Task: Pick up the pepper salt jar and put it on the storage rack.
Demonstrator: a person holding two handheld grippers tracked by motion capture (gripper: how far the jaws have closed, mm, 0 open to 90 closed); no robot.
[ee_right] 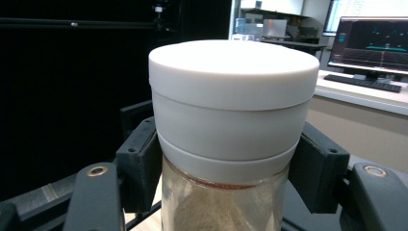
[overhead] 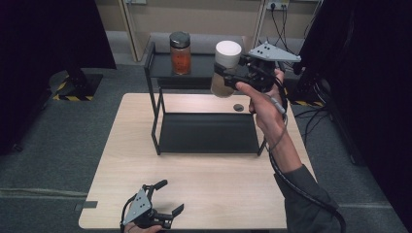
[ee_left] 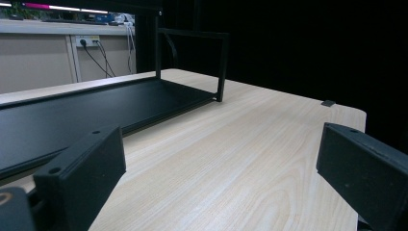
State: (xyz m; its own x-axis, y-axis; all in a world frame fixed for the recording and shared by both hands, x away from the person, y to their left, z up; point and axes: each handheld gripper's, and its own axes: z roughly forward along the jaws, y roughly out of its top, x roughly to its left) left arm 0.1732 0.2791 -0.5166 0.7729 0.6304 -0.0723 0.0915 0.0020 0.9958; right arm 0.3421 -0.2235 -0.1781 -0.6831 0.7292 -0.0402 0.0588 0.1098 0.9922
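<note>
Setting: a lab or test room arranged for recording. Light wood counter [overhead: 204,194] stands on grey carpet [overhead: 58,160], with black curtains [overhead: 43,34] hung on both sides. Yellow-black hazard tape [overhead: 73,97] marks the floor by a stand base. Wall sockets with plugged cables [overhead: 279,14] behind. A monitor [ee_right: 370,45] showing plots sits on a side desk.

My pale wood table [overhead: 194,179] carries a black shelf rack [overhead: 209,132]; an orange-filled jar [overhead: 180,53] stands, seemingly, on the rack's top tier.
</note>
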